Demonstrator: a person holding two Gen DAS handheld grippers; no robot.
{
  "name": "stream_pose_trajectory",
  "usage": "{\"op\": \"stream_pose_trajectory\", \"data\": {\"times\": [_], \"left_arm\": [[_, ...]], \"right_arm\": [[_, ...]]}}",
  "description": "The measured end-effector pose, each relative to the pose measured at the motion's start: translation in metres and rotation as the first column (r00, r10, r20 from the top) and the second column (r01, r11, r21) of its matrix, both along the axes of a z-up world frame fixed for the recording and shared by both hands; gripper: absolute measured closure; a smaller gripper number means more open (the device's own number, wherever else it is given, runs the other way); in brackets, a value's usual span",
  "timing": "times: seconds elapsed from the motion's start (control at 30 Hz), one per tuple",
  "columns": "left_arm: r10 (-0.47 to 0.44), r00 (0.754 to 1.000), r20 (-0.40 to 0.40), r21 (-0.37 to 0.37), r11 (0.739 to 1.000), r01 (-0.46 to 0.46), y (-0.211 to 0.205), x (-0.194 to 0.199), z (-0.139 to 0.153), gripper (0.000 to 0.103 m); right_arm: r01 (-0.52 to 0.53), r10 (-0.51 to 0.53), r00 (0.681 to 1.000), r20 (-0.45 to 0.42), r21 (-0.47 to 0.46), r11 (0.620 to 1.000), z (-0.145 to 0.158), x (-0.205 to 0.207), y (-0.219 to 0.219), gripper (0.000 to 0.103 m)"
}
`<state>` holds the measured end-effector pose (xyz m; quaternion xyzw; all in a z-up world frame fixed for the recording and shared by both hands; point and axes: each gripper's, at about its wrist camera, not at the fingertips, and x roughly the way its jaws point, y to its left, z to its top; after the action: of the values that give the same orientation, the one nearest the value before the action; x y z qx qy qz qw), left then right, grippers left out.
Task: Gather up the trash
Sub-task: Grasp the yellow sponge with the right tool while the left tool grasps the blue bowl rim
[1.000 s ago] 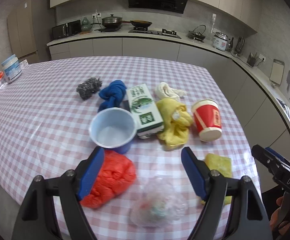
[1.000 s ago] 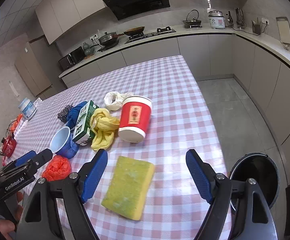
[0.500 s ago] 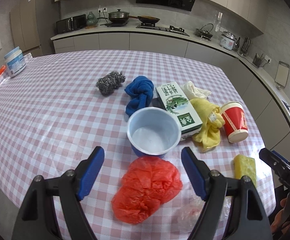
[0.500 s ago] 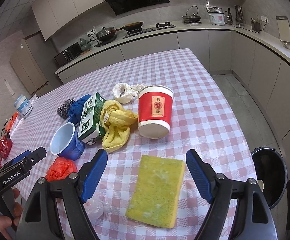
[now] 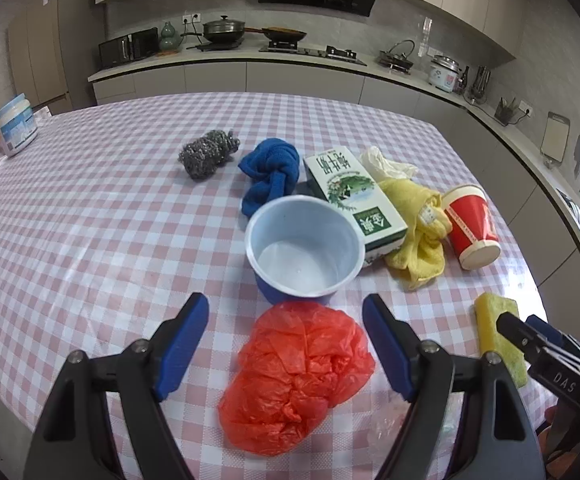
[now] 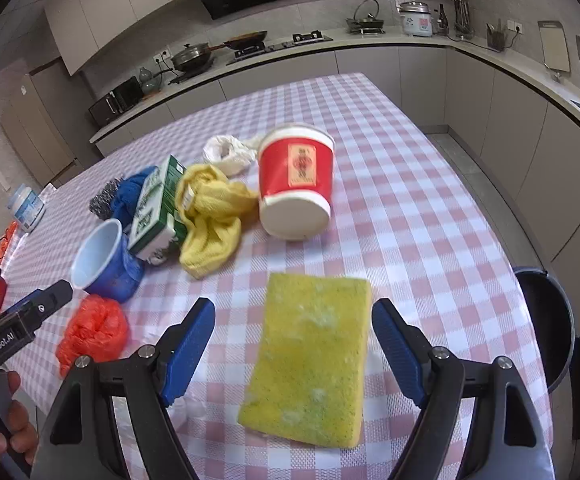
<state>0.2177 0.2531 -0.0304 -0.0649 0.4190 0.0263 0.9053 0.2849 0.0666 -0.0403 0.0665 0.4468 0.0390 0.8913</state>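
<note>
Swinging leftward, the left hand-held gripper point(image 5: 283, 346) now frames a crumpled red plastic bag point(image 5: 296, 378), wide open and empty; right hand-held gripper point(image 6: 292, 352), equally open, straddles a yellow rectangular sponge point(image 6: 312, 358), pickup apparently imminent.

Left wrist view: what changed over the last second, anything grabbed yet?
Nothing grabbed. The left gripper swung left, from the clear crumpled bag to straddling the red plastic bag, jaws open. The right gripper shifted until the yellow sponge sat centred between its open jaws. The blue cup, carton and red cup stayed put.
</note>
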Motion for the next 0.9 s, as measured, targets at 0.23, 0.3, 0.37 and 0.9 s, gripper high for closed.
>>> {"op": "stream_pose_trajectory", "data": {"times": [0.23,0.3,0.37,0.9], "left_arm": [[0.004,1.0,-0.001,0.008,1.0,-0.003,0.002,-0.005,-0.009,0.023],[0.007,1.0,-0.003,0.005,1.0,-0.007,0.003,-0.004,-0.01,0.023],[0.007,1.0,-0.005,0.005,1.0,-0.007,0.004,-0.003,-0.012,0.023],[0.017,1.0,0.001,-0.002,1.0,-0.017,0.012,0.025,-0.008,0.023]], "right_arm": [[0.014,-0.015,0.999,-0.033,-0.022,1.0,-0.021,-0.003,-0.001,0.021],[0.012,-0.013,1.0,-0.026,-0.045,0.999,-0.023,-0.004,0.002,0.021],[0.004,-0.006,1.0,-0.02,-0.071,0.997,-0.024,-0.005,0.006,0.021],[-0.04,0.043,0.996,0.077,-0.043,0.998,0.004,0.006,0.017,0.051]]}}
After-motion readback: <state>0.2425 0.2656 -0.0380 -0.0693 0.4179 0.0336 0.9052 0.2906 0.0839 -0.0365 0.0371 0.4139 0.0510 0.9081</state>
